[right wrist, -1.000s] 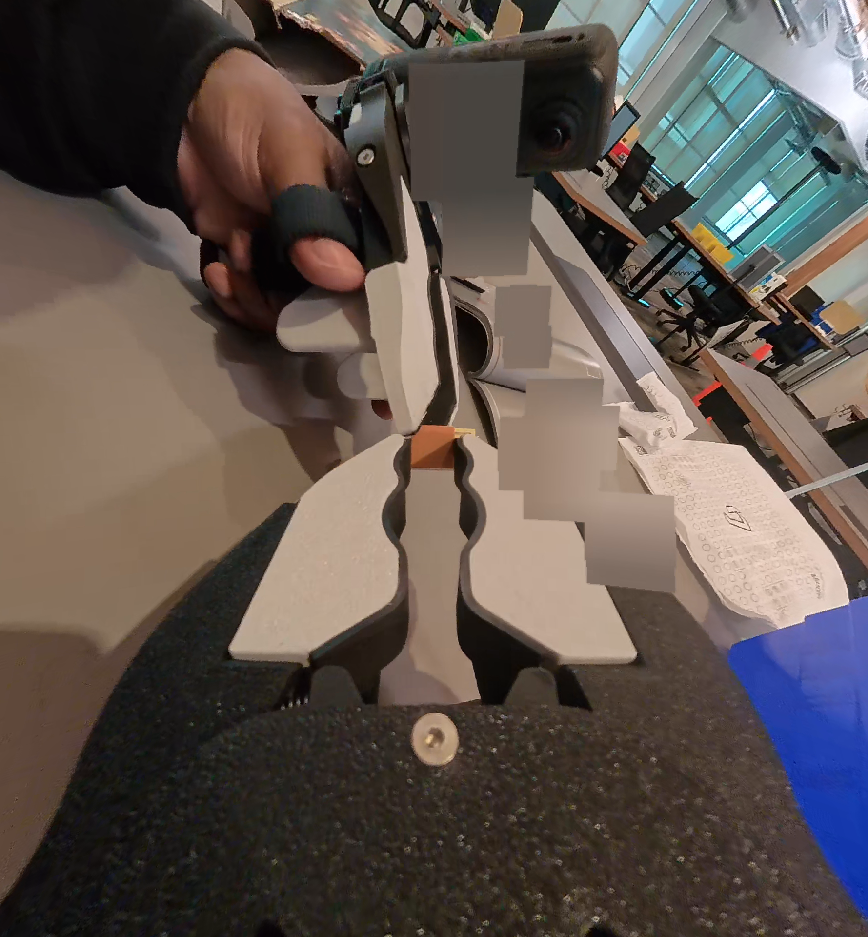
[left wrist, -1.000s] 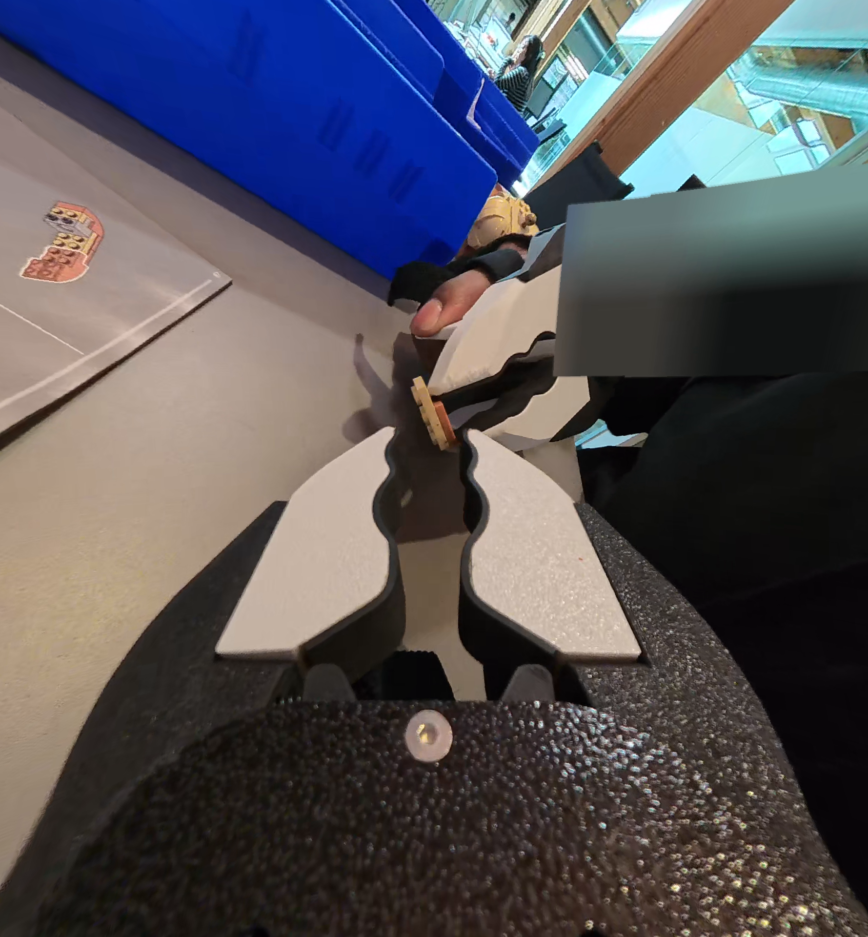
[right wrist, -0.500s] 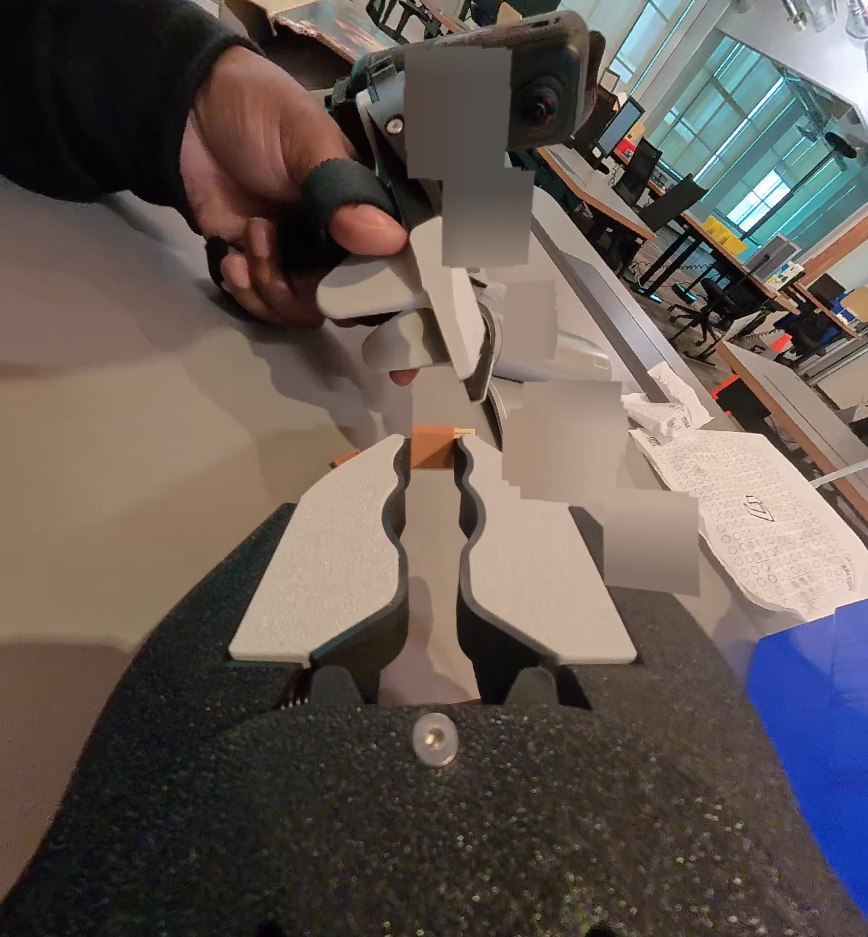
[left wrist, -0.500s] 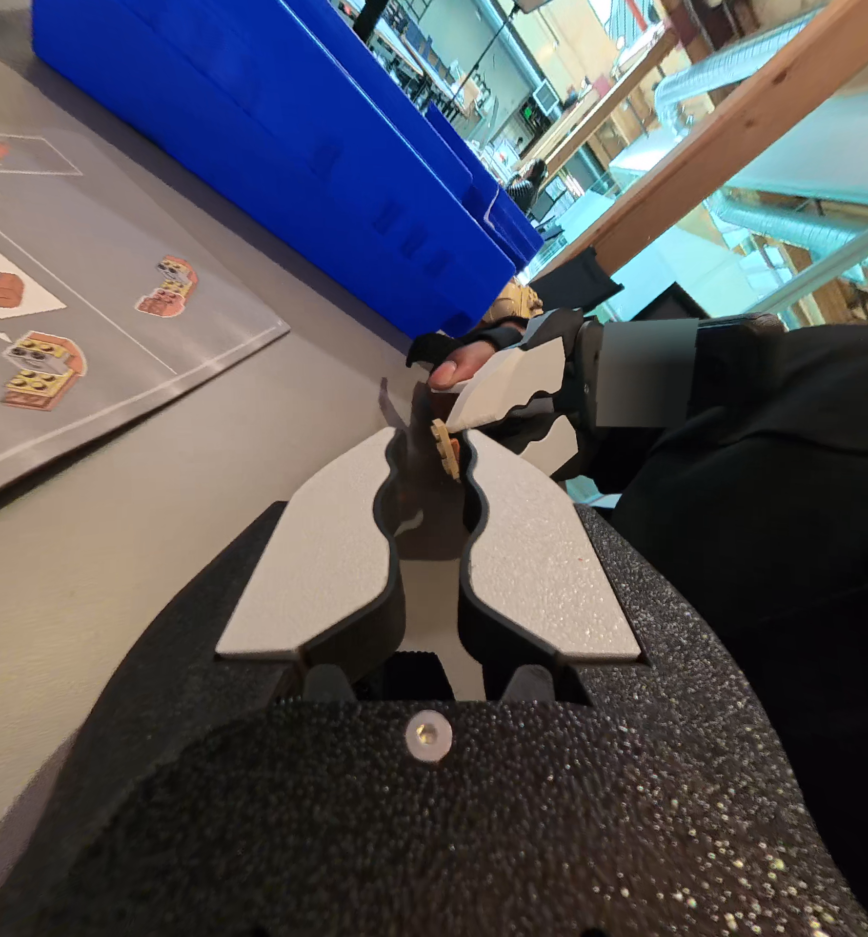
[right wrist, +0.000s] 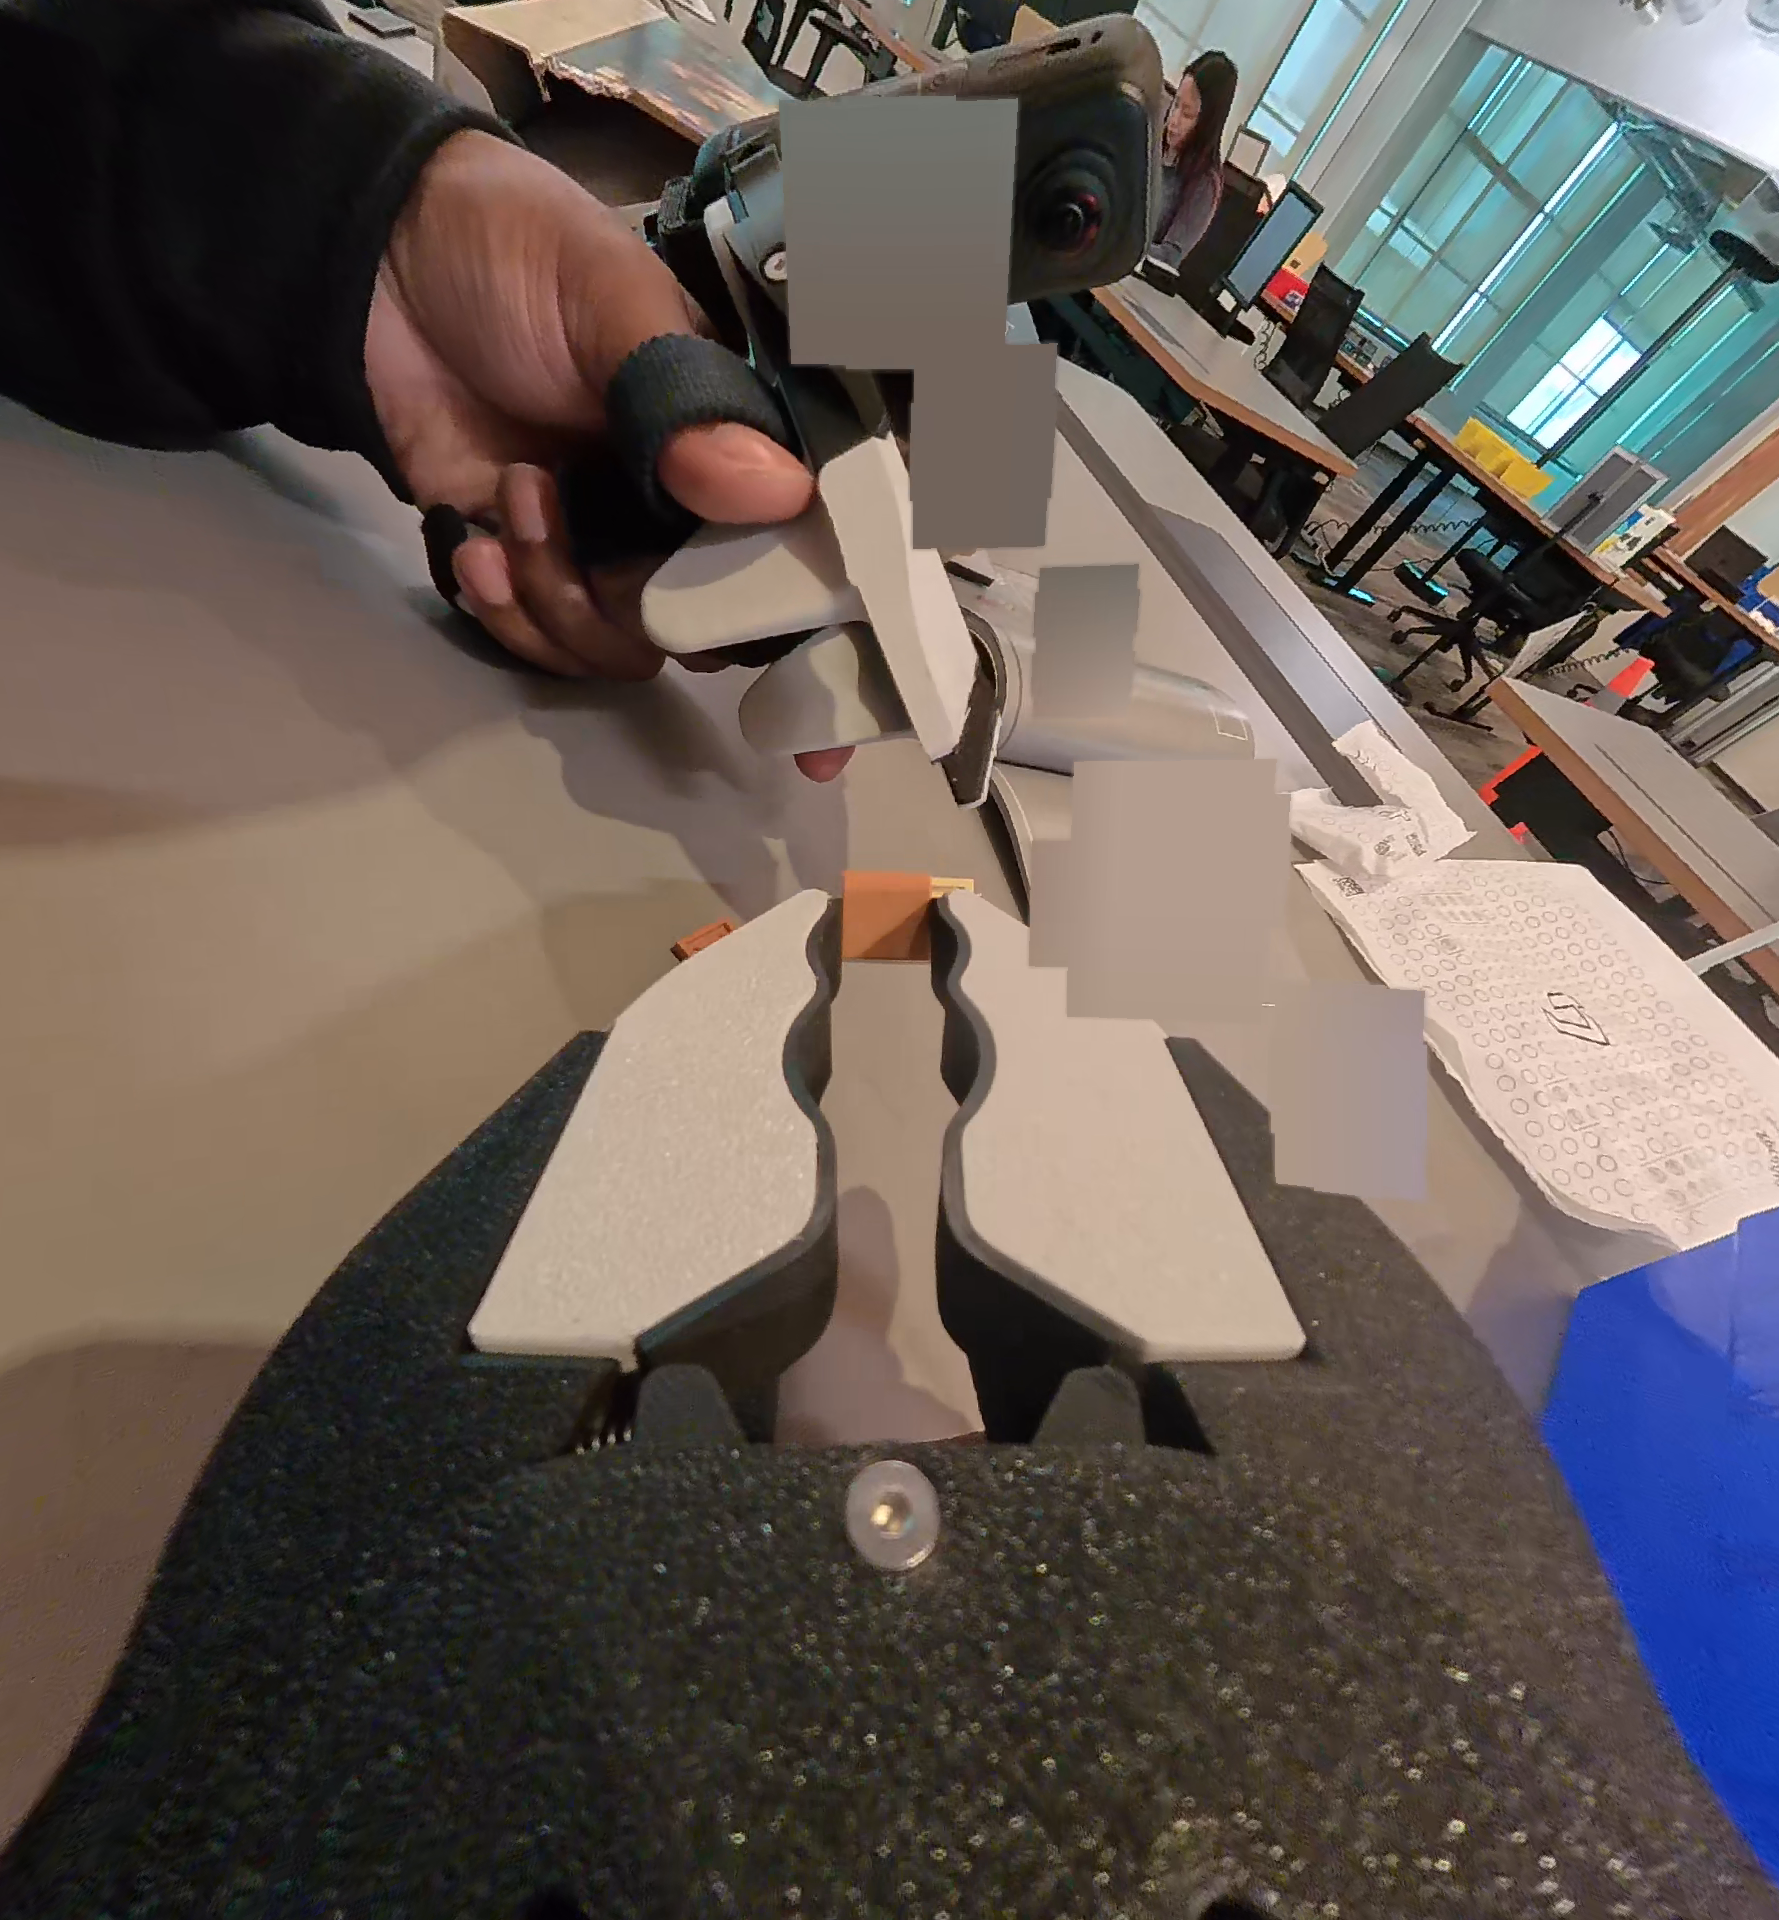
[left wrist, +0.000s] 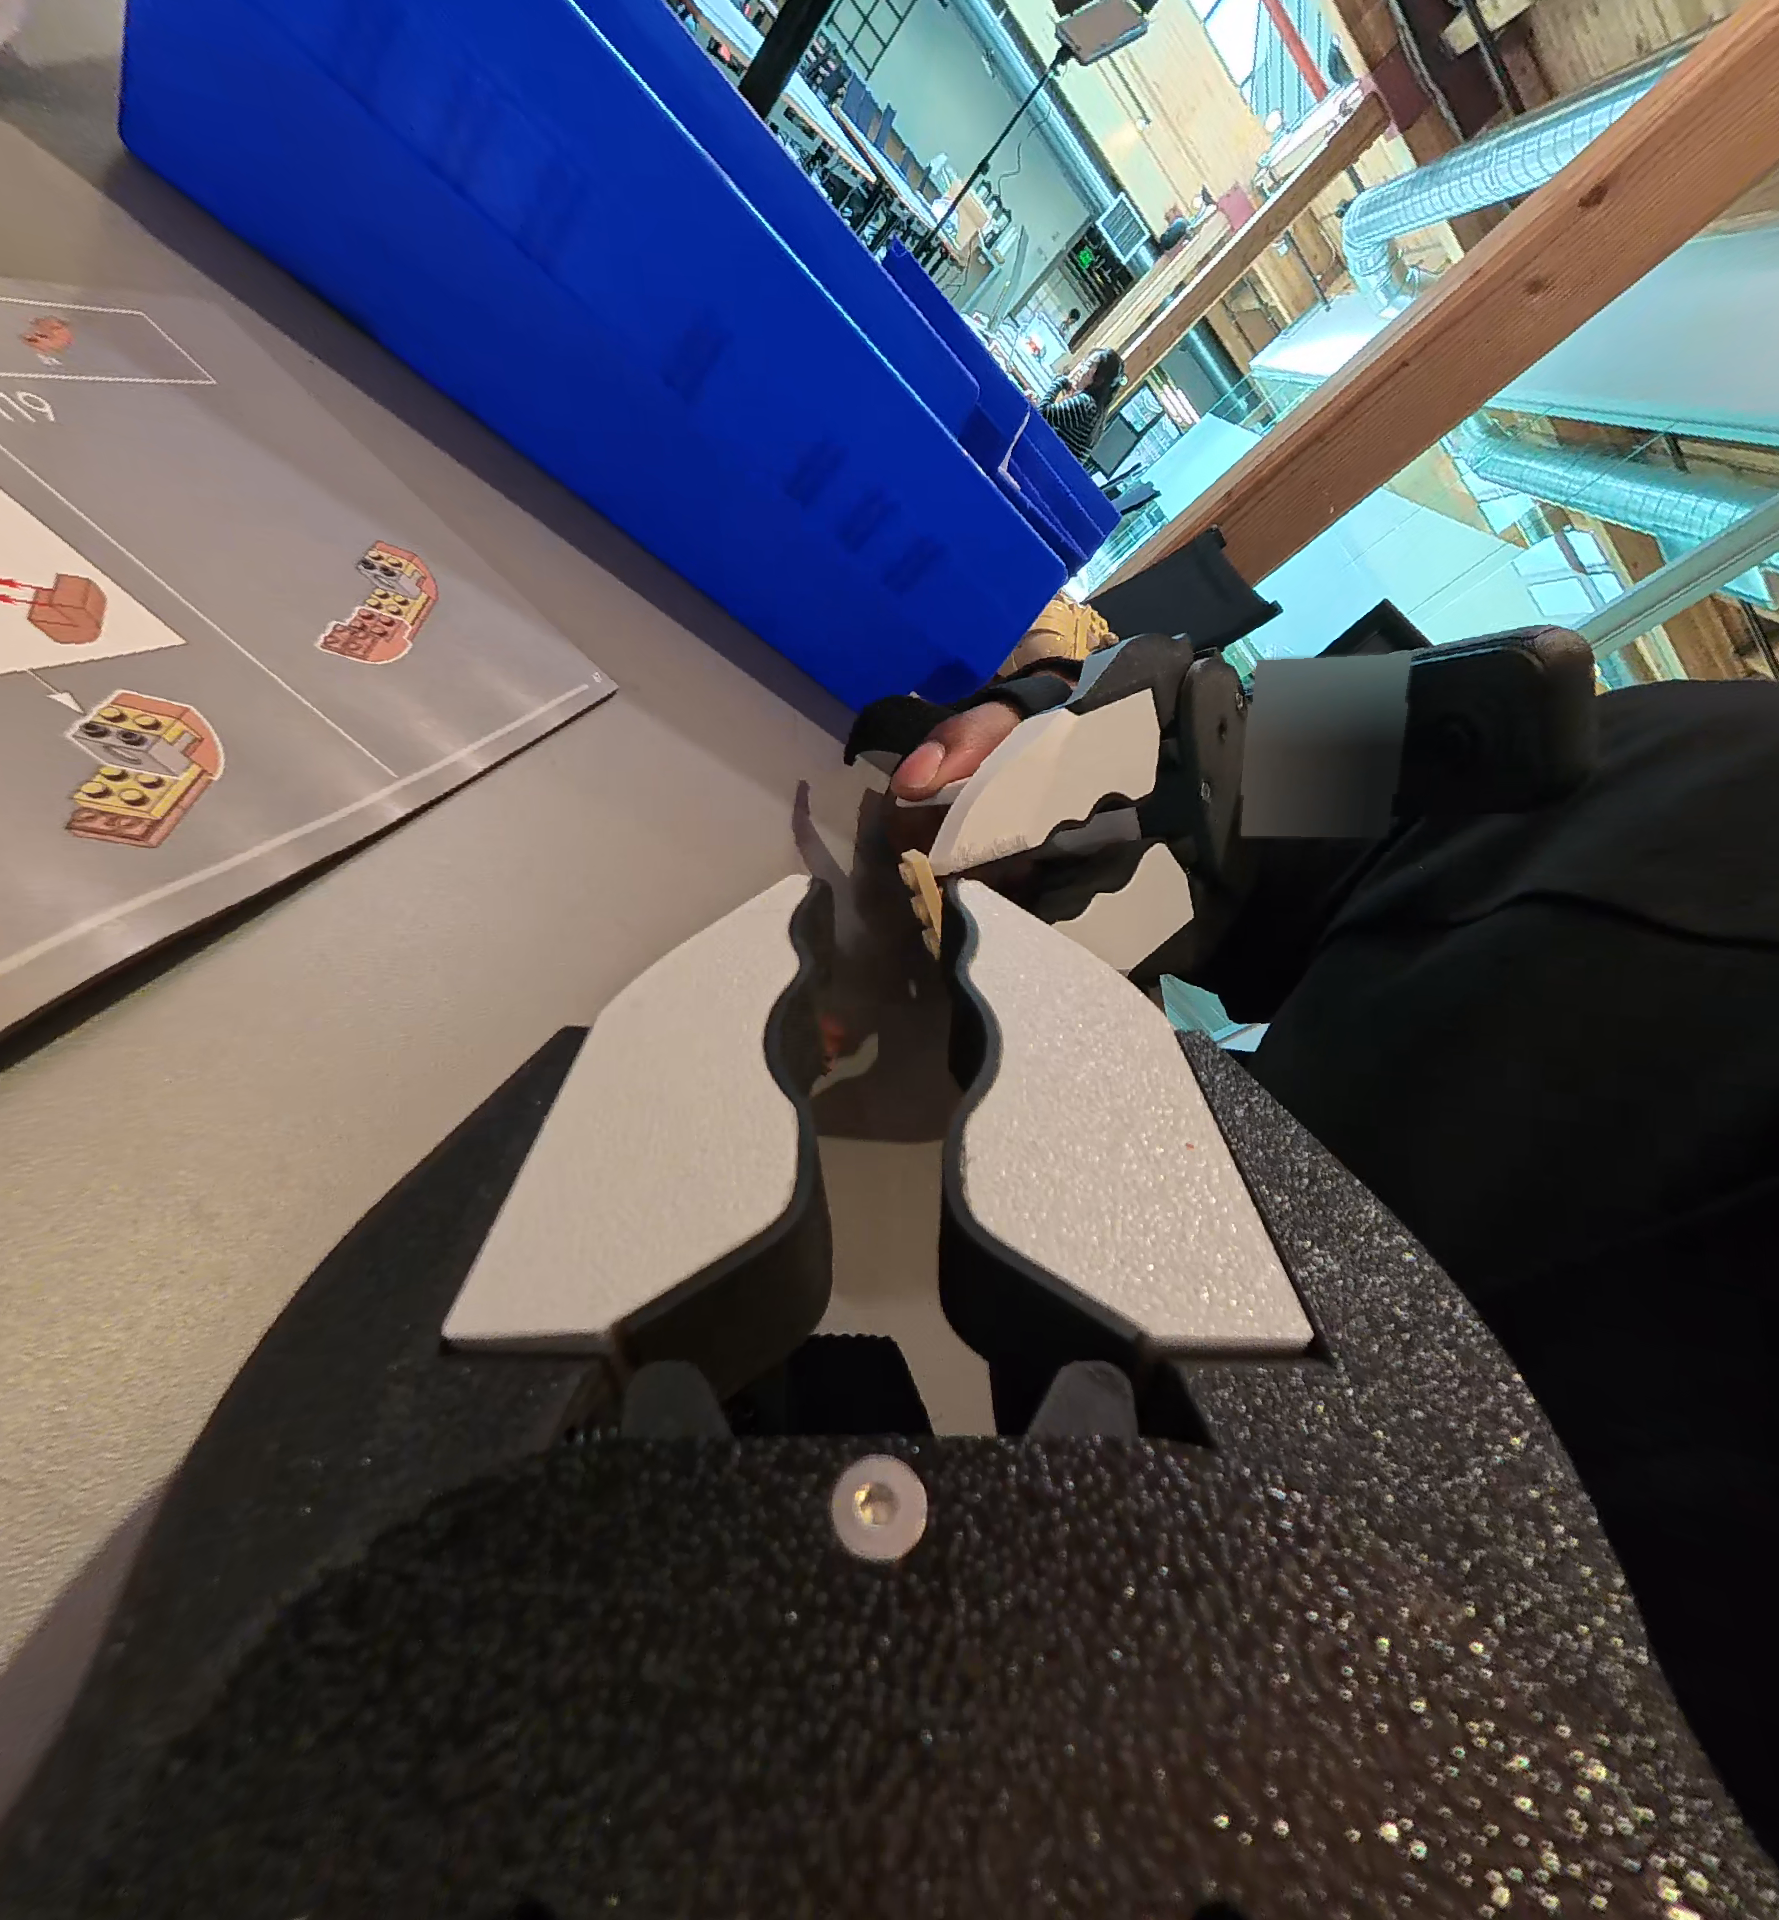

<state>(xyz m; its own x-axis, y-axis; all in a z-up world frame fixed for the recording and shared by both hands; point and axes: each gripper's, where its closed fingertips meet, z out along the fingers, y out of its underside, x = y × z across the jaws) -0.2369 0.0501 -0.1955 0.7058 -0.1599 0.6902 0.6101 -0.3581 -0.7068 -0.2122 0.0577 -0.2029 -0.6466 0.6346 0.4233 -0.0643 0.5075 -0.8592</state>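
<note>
Right gripper (right wrist: 887, 902) clamped on orange brick (right wrist: 883, 916) (tan plate (right wrist: 952, 884) attached), left gripper (left wrist: 877, 896) parted, nothing gripped, instruction booklet (left wrist: 189, 644), blue bins (left wrist: 573, 312) beside.

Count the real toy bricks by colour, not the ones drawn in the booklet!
Orange-brown: 2 (a brick between the fingers of the right gripper; a small plate on the table)
Tan: 1 (a plate against the held brick's side)
Total: 3
</note>
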